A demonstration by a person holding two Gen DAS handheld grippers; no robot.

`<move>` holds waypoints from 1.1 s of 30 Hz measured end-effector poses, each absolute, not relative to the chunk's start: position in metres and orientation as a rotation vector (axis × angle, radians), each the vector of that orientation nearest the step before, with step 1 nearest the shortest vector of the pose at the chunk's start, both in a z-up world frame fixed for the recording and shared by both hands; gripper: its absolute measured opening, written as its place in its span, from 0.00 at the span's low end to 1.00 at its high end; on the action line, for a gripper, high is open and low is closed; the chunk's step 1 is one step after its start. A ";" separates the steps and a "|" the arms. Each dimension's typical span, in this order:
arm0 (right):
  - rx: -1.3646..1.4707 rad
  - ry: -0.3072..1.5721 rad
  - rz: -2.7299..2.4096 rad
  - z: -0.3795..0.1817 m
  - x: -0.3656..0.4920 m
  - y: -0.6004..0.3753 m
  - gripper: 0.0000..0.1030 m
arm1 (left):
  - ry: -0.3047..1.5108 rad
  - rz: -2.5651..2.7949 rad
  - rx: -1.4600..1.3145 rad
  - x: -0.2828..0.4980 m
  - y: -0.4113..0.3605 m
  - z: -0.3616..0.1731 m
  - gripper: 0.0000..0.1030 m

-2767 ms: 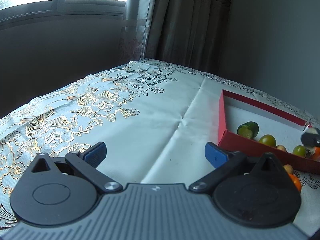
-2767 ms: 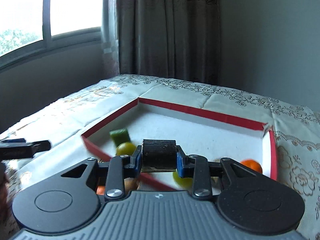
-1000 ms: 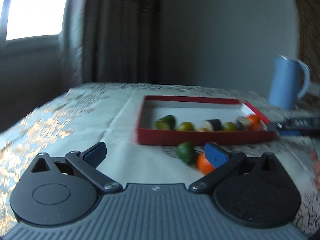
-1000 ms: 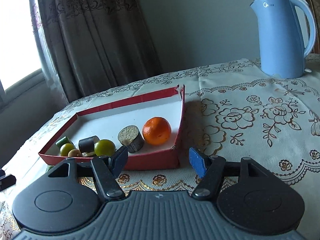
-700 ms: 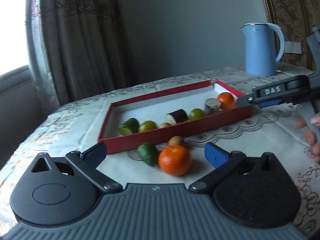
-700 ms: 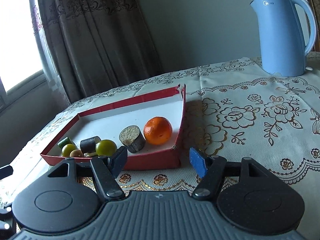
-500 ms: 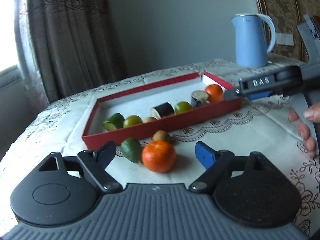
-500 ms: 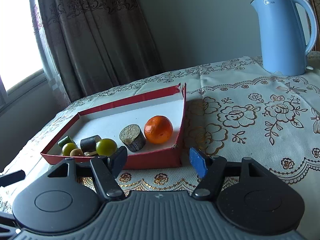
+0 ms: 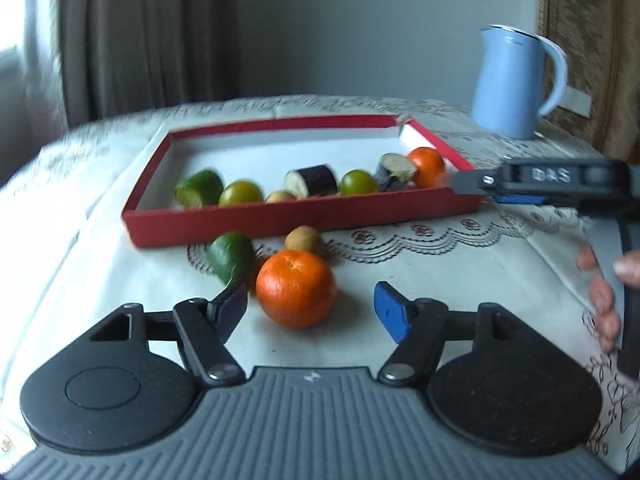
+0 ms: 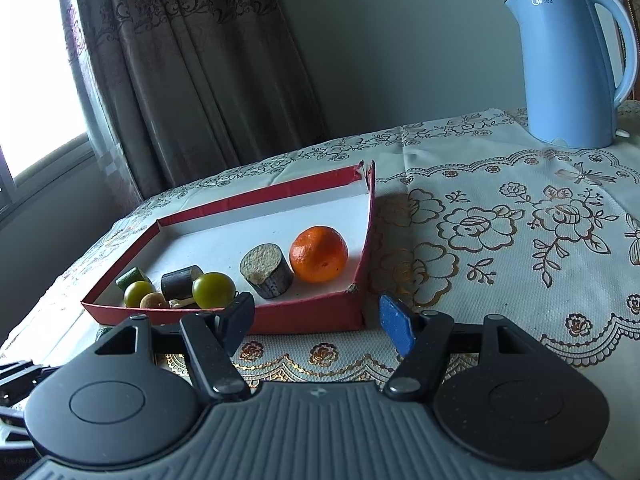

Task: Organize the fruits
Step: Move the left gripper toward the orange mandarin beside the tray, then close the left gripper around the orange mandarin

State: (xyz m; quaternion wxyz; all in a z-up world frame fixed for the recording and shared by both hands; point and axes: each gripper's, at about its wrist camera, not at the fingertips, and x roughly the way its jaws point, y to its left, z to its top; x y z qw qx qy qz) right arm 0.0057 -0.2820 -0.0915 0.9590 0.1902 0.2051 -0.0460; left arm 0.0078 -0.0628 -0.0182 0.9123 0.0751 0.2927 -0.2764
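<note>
A red tray with a white floor holds several pieces: a green chunk, two green round fruits, dark eggplant pieces and an orange. On the cloth in front of it lie a loose orange, a green piece and a small brown fruit. My left gripper is open, with the loose orange between its fingers, untouched. My right gripper is open and empty, just in front of the tray's near wall; it also shows in the left wrist view.
A light blue kettle stands behind the tray to the right, also in the right wrist view. The table has a floral cloth. A curtain and window are at the back left. The person's fingers show at the right edge.
My left gripper swung from the bare cloth towards the tray and closed in on the loose orange. My right gripper let go of the dark eggplant piece into the tray and drew back.
</note>
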 end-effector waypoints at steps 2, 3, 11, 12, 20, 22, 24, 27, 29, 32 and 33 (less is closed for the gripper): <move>0.383 0.421 -0.092 -0.092 0.007 -0.282 0.67 | 0.620 -0.560 0.124 0.012 -0.059 -0.020 0.64; 0.382 0.425 -0.091 -0.092 0.007 -0.281 0.67 | 0.625 -0.559 0.112 0.014 -0.058 -0.020 0.64; 0.375 0.439 -0.088 -0.092 0.009 -0.281 0.73 | 0.630 -0.556 0.082 0.017 -0.053 -0.019 0.39; 0.375 0.439 -0.089 -0.092 0.009 -0.281 0.73 | 0.631 -0.567 0.080 0.017 -0.053 -0.019 0.39; 0.377 0.439 -0.089 -0.093 0.009 -0.280 0.73 | 0.615 -0.542 0.080 0.007 -0.051 -0.018 0.38; 0.376 0.439 -0.089 -0.093 0.009 -0.280 0.73 | 0.599 -0.541 0.074 0.001 -0.047 -0.015 0.38; 0.375 0.440 -0.090 -0.093 0.009 -0.280 0.73 | 0.575 -0.535 0.077 -0.003 -0.045 -0.008 0.38; 0.376 0.442 -0.091 -0.093 0.009 -0.281 0.73 | 0.520 -0.533 0.077 -0.001 -0.045 0.011 0.38; 0.374 0.444 -0.090 -0.094 0.009 -0.281 0.73 | 0.484 -0.526 0.092 0.008 -0.050 0.026 0.38; 0.376 0.450 -0.089 -0.094 0.009 -0.282 0.73 | 0.462 -0.513 0.105 0.034 -0.060 0.040 0.38; 0.379 0.454 -0.088 -0.094 0.010 -0.282 0.73 | 0.472 -0.512 0.102 0.045 -0.064 0.043 0.38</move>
